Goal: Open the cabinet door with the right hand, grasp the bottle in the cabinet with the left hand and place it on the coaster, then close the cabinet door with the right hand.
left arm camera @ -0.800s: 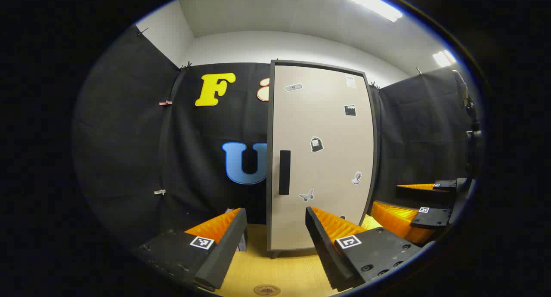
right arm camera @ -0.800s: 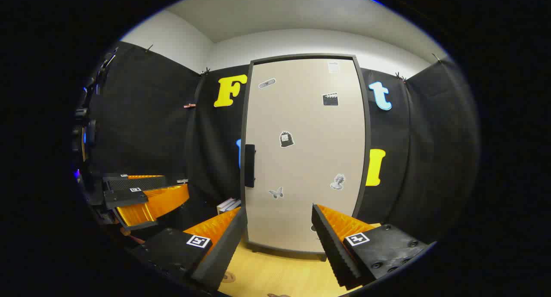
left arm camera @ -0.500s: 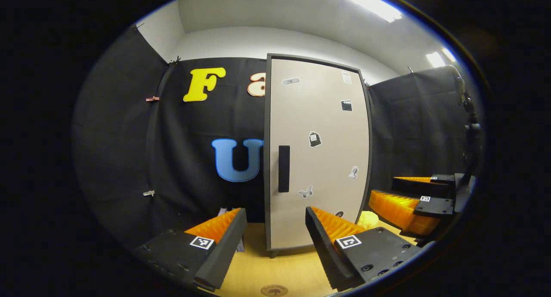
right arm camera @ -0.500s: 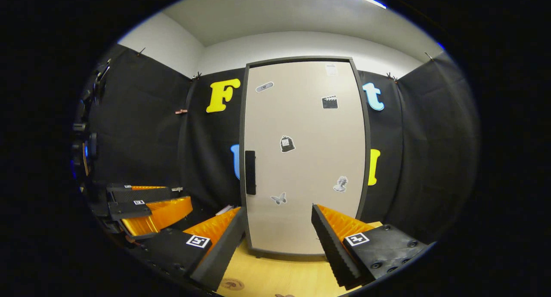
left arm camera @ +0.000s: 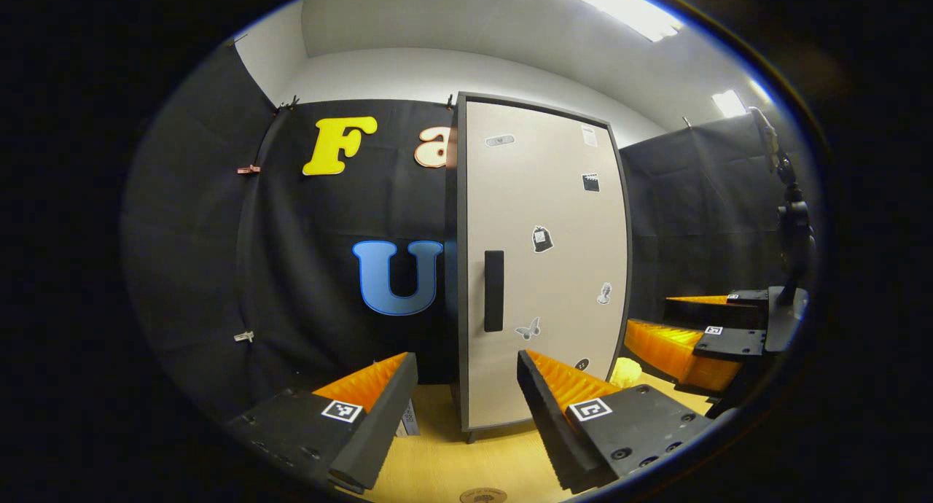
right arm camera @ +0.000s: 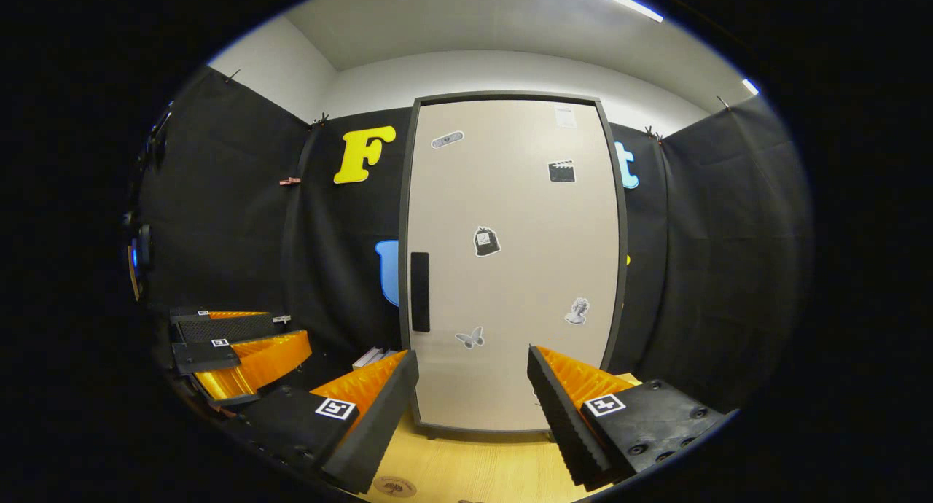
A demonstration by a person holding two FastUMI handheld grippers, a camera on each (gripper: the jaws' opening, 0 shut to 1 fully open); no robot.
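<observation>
A tall cabinet stands on the wooden table with its beige door (left arm camera: pixel 543 270) (right arm camera: pixel 510 270) shut, hiding what is inside. The black handle (left arm camera: pixel 493 291) (right arm camera: pixel 419 291) runs upright near the door's left edge. My left gripper (left arm camera: pixel 466 361) is open and empty, short of the cabinet's left front corner. My right gripper (right arm camera: pixel 474 356) is open and empty, facing the door's lower half from a short distance. Each view also catches the other gripper at its side: the right gripper (left arm camera: pixel 700 335) and the left gripper (right arm camera: pixel 240 342). A round coaster (left arm camera: pixel 482 496) (right arm camera: pixel 395 486) lies on the table (right arm camera: pixel 474 466) in front.
Black cloth walls close the booth behind and on both sides. A few books (right arm camera: pixel 368 357) lie left of the cabinet's foot. A small yellow object (left arm camera: pixel 625 372) sits by its right side. A camera stand (left arm camera: pixel 791 219) rises at the right edge.
Both grippers have drifted to the left, so more of the cloth left of the cabinet shows, and its dark left side appears in the left gripper view. Both stay open; the door stays shut.
</observation>
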